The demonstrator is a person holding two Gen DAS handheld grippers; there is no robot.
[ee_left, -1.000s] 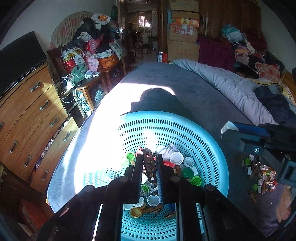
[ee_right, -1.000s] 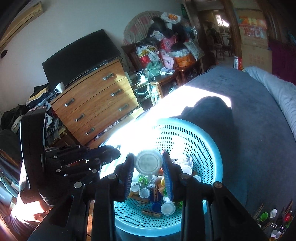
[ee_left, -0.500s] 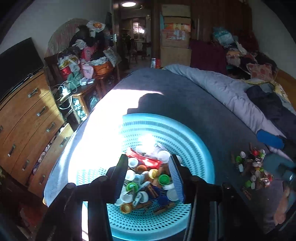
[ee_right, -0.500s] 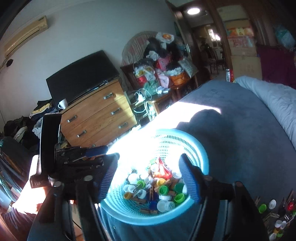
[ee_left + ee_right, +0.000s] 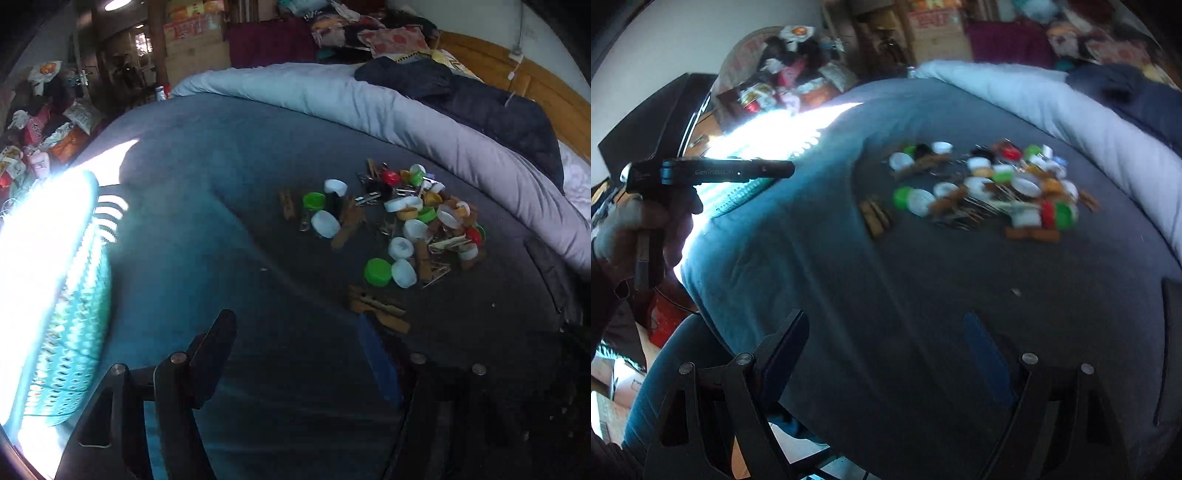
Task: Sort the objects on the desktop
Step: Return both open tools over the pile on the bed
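I have the turquoise basket (image 5: 66, 302) far to the left of my left gripper (image 5: 295, 354), its rim washed out by sunlight. That gripper's fingers (image 5: 212, 345) have just been opening and stand spread with nothing between them.

Ahead and to the right of those fingers lies the pile of loose items (image 5: 399, 218) on the dark bed cover (image 5: 221, 184), well apart from both grippers. My right gripper (image 5: 890, 354) is likewise spread and empty, its jaws having just opened; the pile sits beyond its fingers, blurred in that view.

Judgement: the step in hand is the approach for the next pick. I would take an outlier first, such as the wooden clothespin (image 5: 376, 306) nearest the left fingers, coming down over it with one finger on each long side, so the heap is not scattered.

Count, left view: roughly three green caps, about eight white ones, two red, several yellow; clothespins about six. Metal clips I cannot count reliably.
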